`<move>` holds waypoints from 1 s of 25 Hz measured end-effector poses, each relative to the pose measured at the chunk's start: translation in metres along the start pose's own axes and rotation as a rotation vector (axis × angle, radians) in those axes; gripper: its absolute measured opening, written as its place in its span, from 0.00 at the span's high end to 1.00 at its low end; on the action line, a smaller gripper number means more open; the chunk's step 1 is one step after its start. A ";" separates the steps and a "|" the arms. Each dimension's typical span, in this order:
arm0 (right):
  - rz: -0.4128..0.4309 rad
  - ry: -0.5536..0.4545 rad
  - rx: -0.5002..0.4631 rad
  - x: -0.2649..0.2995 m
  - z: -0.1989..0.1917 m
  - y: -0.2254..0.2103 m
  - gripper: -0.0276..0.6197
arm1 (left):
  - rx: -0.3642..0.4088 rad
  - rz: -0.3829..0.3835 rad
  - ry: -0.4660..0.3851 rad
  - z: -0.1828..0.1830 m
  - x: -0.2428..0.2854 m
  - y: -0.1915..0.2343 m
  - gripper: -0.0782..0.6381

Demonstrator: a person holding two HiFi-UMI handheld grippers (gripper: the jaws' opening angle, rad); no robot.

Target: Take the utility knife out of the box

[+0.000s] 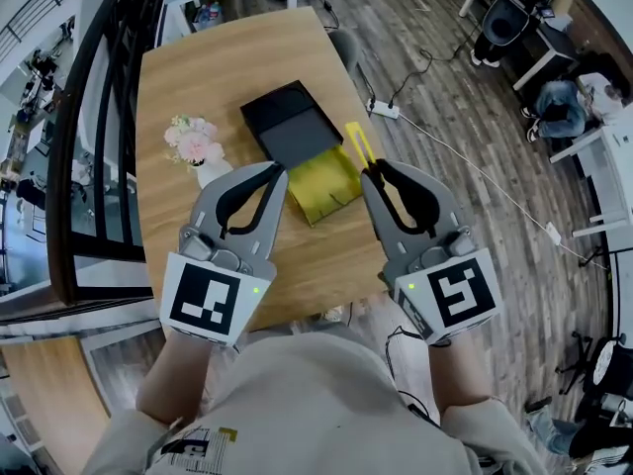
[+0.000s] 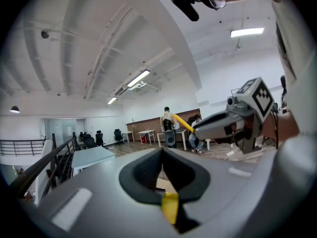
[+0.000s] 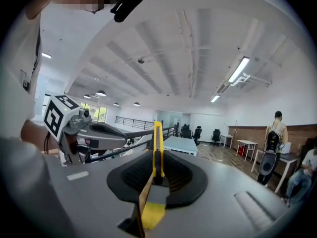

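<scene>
Above the wooden bench (image 1: 198, 77), the utility knife (image 1: 358, 146) is clear of the box, held in the right claw (image 1: 371, 171).

Over the bench's near half, the right claw's jaws are partly closed and clamped on the knife's lower end. Its yellow body with the black slider stands straight out beyond the fingertips, pointing away from the person. The left claw (image 1: 280, 171) hangs level with it, just to its left, jaws drawn together at the tips with nothing seen gripped there. Between and below the two claws lies a yellow tray (image 1: 321, 191), touching the open black box (image 1: 287, 117) behind it. A small vase of pink and white flowers (image 1: 193, 142) stands just left of the box.
</scene>
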State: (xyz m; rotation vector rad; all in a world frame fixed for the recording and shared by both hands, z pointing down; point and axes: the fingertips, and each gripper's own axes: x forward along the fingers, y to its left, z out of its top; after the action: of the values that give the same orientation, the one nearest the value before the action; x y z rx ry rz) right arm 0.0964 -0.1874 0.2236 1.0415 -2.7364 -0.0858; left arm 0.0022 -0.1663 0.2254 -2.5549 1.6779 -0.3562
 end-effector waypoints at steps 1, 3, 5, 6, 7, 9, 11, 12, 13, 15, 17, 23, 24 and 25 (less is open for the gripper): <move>0.011 0.000 0.041 -0.004 -0.003 0.000 0.85 | -0.005 -0.004 0.003 -0.002 -0.001 -0.003 0.89; 0.042 0.002 0.125 -0.010 -0.007 0.000 0.85 | -0.013 -0.011 0.012 -0.006 -0.004 -0.007 0.89; 0.039 0.007 0.156 -0.016 -0.011 -0.004 0.85 | -0.025 -0.009 0.017 -0.010 -0.006 -0.009 0.89; 0.028 0.012 0.156 -0.019 -0.014 -0.005 0.85 | -0.033 -0.005 0.020 -0.012 -0.008 -0.009 0.89; 0.017 0.017 0.159 -0.021 -0.017 -0.007 0.85 | -0.039 -0.001 0.024 -0.015 -0.009 -0.009 0.89; 0.005 0.024 0.179 -0.027 -0.024 -0.008 0.85 | -0.047 0.000 0.039 -0.022 -0.011 -0.011 0.89; -0.002 0.035 0.196 -0.031 -0.032 -0.007 0.85 | -0.046 -0.005 0.053 -0.027 -0.012 -0.013 0.89; -0.006 0.041 0.199 -0.032 -0.035 -0.007 0.85 | -0.041 -0.007 0.056 -0.028 -0.013 -0.014 0.89; -0.011 0.047 0.196 -0.032 -0.037 -0.007 0.85 | -0.034 -0.006 0.055 -0.028 -0.013 -0.013 0.89; -0.022 0.058 0.178 -0.033 -0.040 -0.008 0.85 | -0.033 -0.002 0.057 -0.027 -0.015 -0.012 0.89; -0.025 0.059 0.173 -0.033 -0.041 -0.008 0.85 | -0.040 0.000 0.060 -0.027 -0.016 -0.012 0.89; -0.020 0.051 0.171 -0.034 -0.038 -0.006 0.85 | -0.042 -0.004 0.052 -0.025 -0.017 -0.014 0.89; -0.018 0.051 0.169 -0.034 -0.037 -0.005 0.85 | -0.040 -0.005 0.051 -0.024 -0.017 -0.014 0.89; -0.016 0.052 0.168 -0.033 -0.037 -0.004 0.85 | -0.036 -0.007 0.050 -0.024 -0.018 -0.013 0.89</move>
State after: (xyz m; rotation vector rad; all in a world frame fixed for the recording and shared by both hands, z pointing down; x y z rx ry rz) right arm 0.1309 -0.1673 0.2529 1.0917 -2.7264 0.1688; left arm 0.0019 -0.1432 0.2482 -2.5991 1.7078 -0.3964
